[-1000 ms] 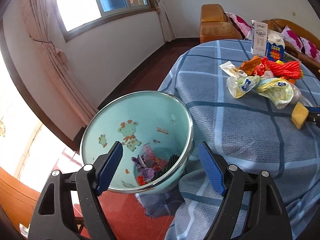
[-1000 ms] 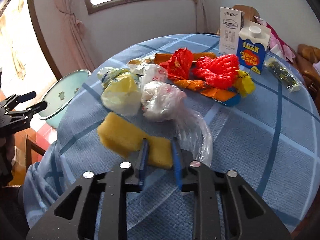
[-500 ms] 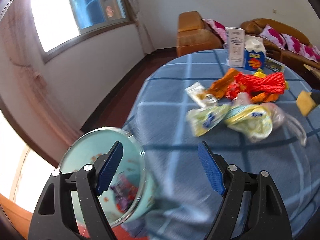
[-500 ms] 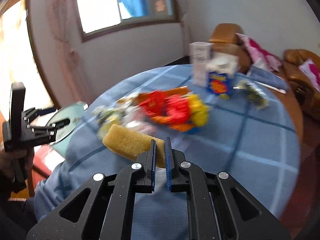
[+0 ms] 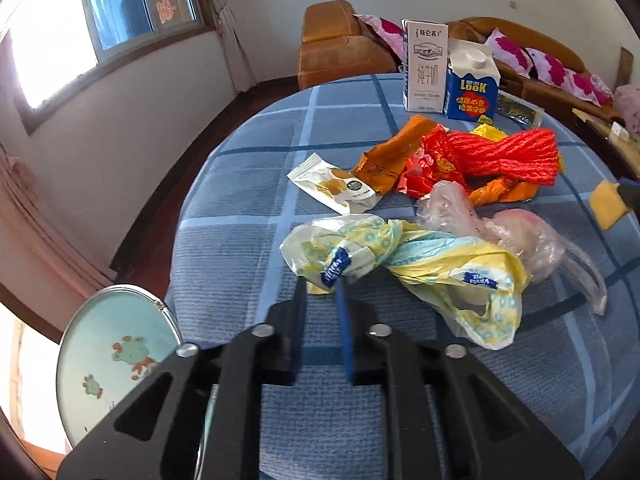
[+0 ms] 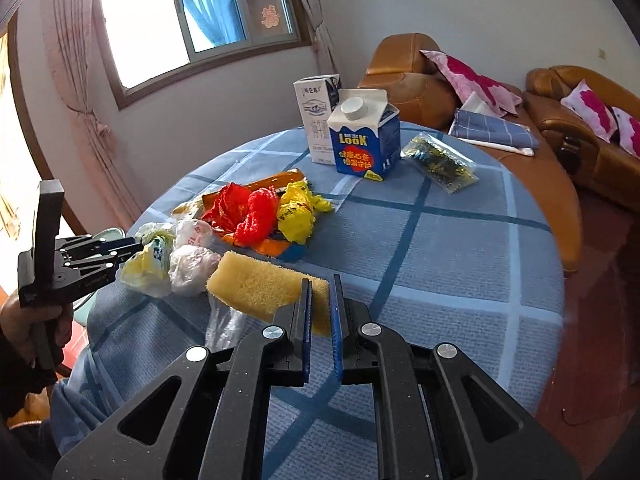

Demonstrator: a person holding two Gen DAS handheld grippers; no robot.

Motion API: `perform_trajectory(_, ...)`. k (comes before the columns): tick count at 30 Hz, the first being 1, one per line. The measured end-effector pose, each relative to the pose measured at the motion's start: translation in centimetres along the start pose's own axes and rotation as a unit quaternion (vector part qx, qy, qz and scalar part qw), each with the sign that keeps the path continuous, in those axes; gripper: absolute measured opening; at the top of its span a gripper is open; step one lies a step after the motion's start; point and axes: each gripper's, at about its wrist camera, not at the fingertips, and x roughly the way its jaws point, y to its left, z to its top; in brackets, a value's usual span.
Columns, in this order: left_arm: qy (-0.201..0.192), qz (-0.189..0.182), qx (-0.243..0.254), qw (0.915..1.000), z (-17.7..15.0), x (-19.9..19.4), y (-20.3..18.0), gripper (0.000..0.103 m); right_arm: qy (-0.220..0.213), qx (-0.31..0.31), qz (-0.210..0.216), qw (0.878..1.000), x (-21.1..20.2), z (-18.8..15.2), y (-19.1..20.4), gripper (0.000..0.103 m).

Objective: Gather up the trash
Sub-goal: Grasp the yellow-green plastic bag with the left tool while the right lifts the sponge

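Left gripper (image 5: 321, 280) pinched on yellow-blue plastic bag (image 5: 404, 264) near table's (image 5: 240, 240) left edge, bag's long axis crosswise; a second ago it gaped over the basin (image 5: 116, 360). Right gripper (image 6: 319, 298) clamps yellow sponge (image 6: 260, 286), now lifted.

The left tongs (image 5: 322, 280) are seen nearly closed at a bag's edge; the right tongs (image 6: 319, 296) are clamped on a sponge.
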Motion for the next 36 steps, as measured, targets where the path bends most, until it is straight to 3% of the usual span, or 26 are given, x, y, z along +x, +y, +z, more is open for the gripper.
perform_trajectory(4, -0.005, -0.008, 0.001, 1.0000, 0.0, -0.7, 0.1, 0.000, -0.004, -0.002, 0.002, 1.000, -0.1, 0.3, 0.3, 0.009)
perform_trajectory(7, -0.011, -0.005, -0.002, 0.9999, 0.2, -1.4, 0.3, 0.000, -0.006, -0.002, 0.001, 1.000, -0.2, 0.3, 0.3, 0.009)
perform_trajectory(9, -0.027, 0.006, -0.010, 0.9996, 0.4, -2.3, 0.8, 0.007, -0.008, -0.002, -0.001, 1.000, -0.4, 0.3, 0.2, 0.009)
perform_trajectory(11, -0.036, 0.019, -0.017, 0.9990, 0.7, -2.4, 1.2, 0.056, -0.009, -0.002, -0.002, 1.000, -0.4, 0.4, 0.2, 0.009)
perform_trajectory(12, -0.041, 0.024, -0.023, 0.9986, 0.9, -2.3, 1.6, 0.058, -0.009, -0.002, -0.002, 1.000, -0.4, 0.3, 0.2, 0.009)
perform_trajectory(18, -0.018, -0.036, -0.020, 0.9990, 2.4, 0.6, 1.5, 0.054, -0.009, -0.007, -0.005, 1.000, -0.2, 0.1, 0.5, 0.009)
perform_trajectory(19, 0.001, -0.050, -0.022, 0.9985, 2.2, 1.7, 1.3, 0.042, -0.008, -0.006, -0.005, 1.000, -0.1, 0.0, 0.4, 0.009)
perform_trajectory(21, 0.016, -0.065, -0.020, 0.9975, 1.9, 2.6, 0.7, 0.034, -0.006, -0.004, -0.004, 1.000, 0.1, -0.1, 0.3, 0.009)
perform_trajectory(24, 0.012, -0.065, -0.007, 0.9978, 1.6, 2.7, -0.1, 0.028, -0.005, -0.001, -0.005, 1.000, 0.3, -0.2, 0.0, 0.009)
perform_trajectory(28, 0.015, -0.070, -0.023, 0.9972, 1.7, 2.0, 0.3, 0.007, -0.004, 0.004, -0.005, 1.000, 0.6, -0.2, 0.0, 0.009)
perform_trajectory(36, -0.023, -0.033, -0.062, 0.9973, 1.0, -3.3, 3.3, 0.005, -0.026, -0.019, 0.010, 0.999, -0.4, 1.6, 2.7, 0.009)
